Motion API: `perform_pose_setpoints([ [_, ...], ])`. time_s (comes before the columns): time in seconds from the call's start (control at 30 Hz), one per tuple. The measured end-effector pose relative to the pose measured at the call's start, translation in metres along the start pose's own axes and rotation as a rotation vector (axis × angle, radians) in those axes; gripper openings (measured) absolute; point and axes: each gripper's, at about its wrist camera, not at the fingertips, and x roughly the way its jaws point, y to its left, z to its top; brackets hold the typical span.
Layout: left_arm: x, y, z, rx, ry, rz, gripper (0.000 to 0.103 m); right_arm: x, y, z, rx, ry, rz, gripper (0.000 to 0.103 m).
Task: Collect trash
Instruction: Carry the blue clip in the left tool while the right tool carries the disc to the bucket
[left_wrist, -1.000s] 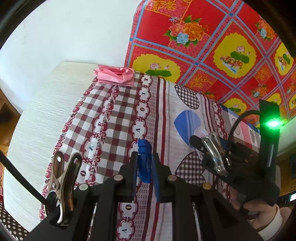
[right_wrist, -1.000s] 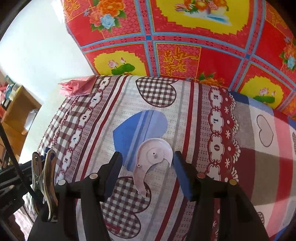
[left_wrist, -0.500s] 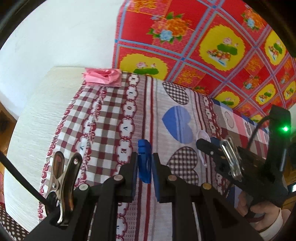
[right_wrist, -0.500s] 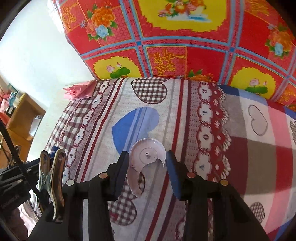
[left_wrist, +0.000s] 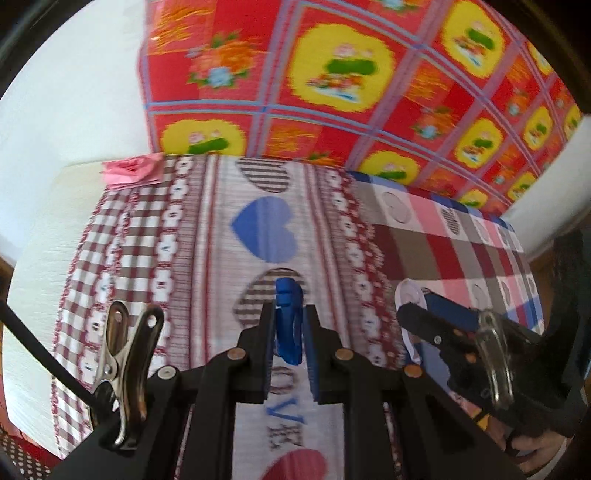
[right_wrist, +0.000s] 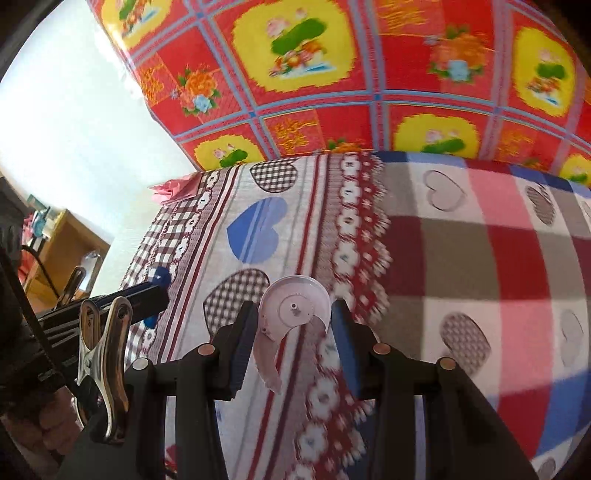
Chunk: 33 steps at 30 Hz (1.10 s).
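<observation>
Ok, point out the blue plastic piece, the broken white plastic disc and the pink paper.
blue plastic piece (left_wrist: 287, 321): left wrist view, its middle between the fingers.
broken white plastic disc (right_wrist: 293, 308): right wrist view, near its hub.
pink paper (left_wrist: 131, 169): left wrist view, centre of the crumpled sheet.

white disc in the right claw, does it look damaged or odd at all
Yes. The white disc is not whole: a curved chunk is missing on its lower right side, leaving a narrow tail hanging down between the right claw's fingers. It looks like a broken plastic piece. The blue scrap clamped in the left claw is too blurred to judge.
</observation>
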Motion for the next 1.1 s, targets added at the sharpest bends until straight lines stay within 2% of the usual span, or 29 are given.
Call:
perform_pose_setpoints([
  [0.33,-0.004,-0.087,-0.017,0.115,0.028,-0.058,0.015,-0.070,-0.057,-0.047,0.121,-0.075,-0.031,0.042],
  [0.6,-0.009,-0.181,-0.044,0.241,0.049,-0.122,0.015,-0.135,-0.117,-0.082,0.221,-0.162,-0.097,0.042],
  [0.77,-0.010,-0.236,-0.065,0.285,0.072,-0.169,0.015,-0.174,-0.153,-0.107,0.253,-0.192,-0.142,0.042],
  [1.1,-0.011,-0.324,-0.095,0.324,0.060,-0.191,0.015,-0.245,-0.231,-0.146,0.290,-0.254,-0.226,0.042],
])
